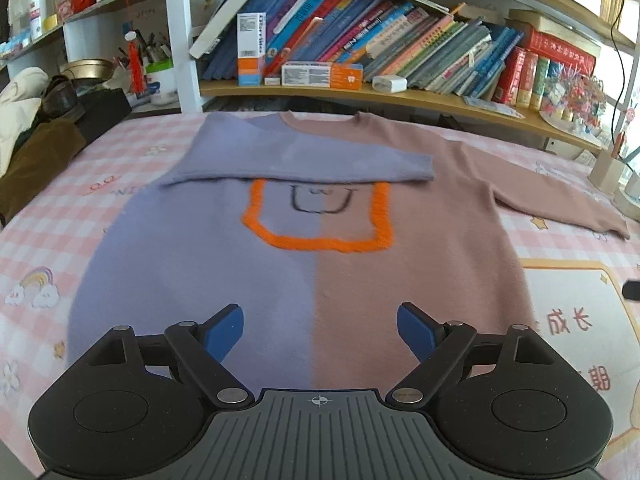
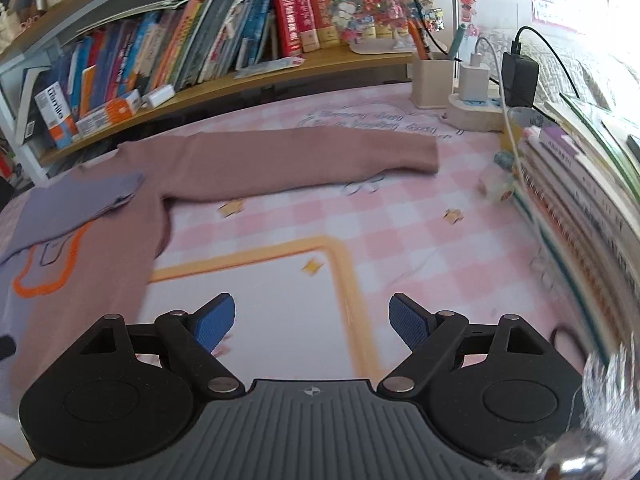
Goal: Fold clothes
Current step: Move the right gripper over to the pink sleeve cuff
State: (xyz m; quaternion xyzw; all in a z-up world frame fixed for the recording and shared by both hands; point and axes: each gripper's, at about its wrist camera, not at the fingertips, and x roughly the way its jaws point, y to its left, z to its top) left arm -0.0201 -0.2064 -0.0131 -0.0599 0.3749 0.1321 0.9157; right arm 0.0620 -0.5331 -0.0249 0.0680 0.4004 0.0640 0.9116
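Hovering with fingers spread and empty, the left gripper (image 1: 320,330) and right gripper (image 2: 312,322) face the sweater (image 1: 420,240), whose brown sleeve (image 2: 300,158) beyond the right fingers likely awaits folding.

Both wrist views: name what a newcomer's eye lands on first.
The two-tone sweater, purple on one half and dusty pink on the other, lies flat on the pink checked cloth. Its purple sleeve is folded across the chest above an orange outline; the pink sleeve lies stretched out sideways. Crowded bookshelves stand behind.
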